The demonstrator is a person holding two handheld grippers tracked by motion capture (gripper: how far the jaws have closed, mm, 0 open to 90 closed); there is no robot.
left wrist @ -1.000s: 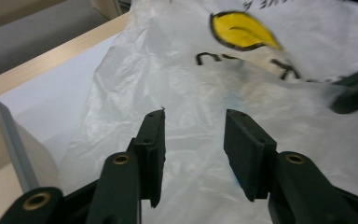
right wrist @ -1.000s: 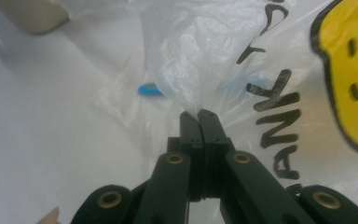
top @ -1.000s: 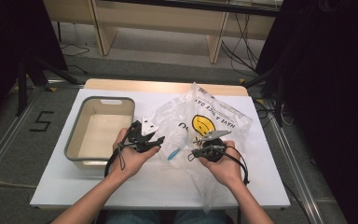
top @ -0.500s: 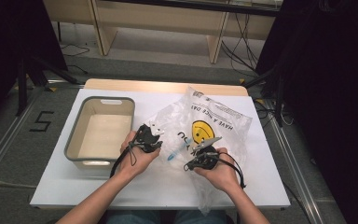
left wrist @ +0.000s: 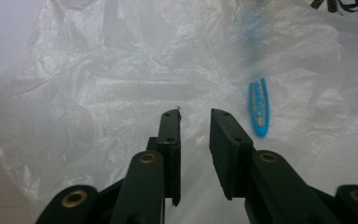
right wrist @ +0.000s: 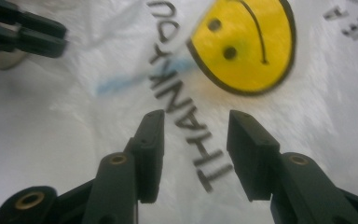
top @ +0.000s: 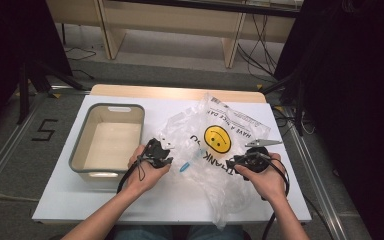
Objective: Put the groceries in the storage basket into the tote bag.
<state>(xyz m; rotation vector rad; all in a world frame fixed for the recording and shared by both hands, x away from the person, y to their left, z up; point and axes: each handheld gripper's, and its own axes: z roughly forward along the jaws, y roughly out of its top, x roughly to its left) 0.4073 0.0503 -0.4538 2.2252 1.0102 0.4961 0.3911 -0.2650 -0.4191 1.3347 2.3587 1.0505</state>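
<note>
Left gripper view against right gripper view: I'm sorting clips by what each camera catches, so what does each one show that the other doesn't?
The left gripper view has the left gripper, jaws apart over bare film, and a sharp blue toothbrush handle inside the bag. The right gripper view has the right gripper, jaws apart, the yellow smiley and the THANK YOU print. Both share the clear plastic bag.

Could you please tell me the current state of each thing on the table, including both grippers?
Plastic bag: crumpled, lying flat on the table.
Blue toothbrush: lying inside the bag, not gripped.
Grey bin: upright, nothing in it.
Left gripper: jaws apart over the bag, pads pressing nothing.
Right gripper: jaws have just been opening, nothing between them.
</note>
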